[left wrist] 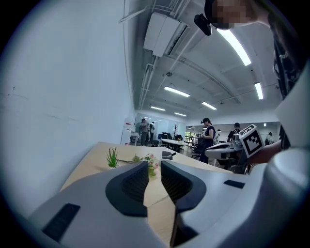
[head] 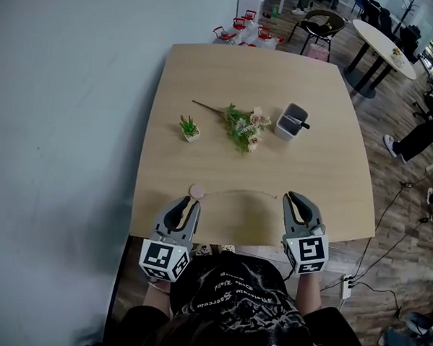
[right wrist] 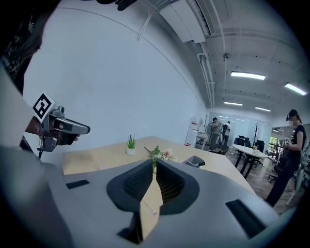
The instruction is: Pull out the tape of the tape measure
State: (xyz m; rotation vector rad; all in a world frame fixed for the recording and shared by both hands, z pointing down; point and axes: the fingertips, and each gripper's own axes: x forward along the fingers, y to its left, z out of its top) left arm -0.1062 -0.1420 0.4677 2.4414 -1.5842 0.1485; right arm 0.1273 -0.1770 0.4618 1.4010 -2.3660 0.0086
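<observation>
Near the front edge of the table [head: 207, 74], the tape measure's round case [head: 197, 191] lies just ahead of the left gripper [head: 188, 202], at its tips. That gripper's jaws stand slightly apart, and in the left gripper view only tabletop shows in the gap. The tape [head: 241, 192] runs rightward along the table from the case up to the right gripper [head: 293, 197]. Its jaw tips meet; can't tell if the tape end is pinched. Mid-table: small potted plant [head: 190, 127], flower sprig [head: 242, 126], grey holder [head: 292, 122] with a pen. Pale wall [head: 60, 124] at left, wood floor [head: 397, 185] at right, round table [head: 386, 44] and chair [head: 322, 26] beyond.
</observation>
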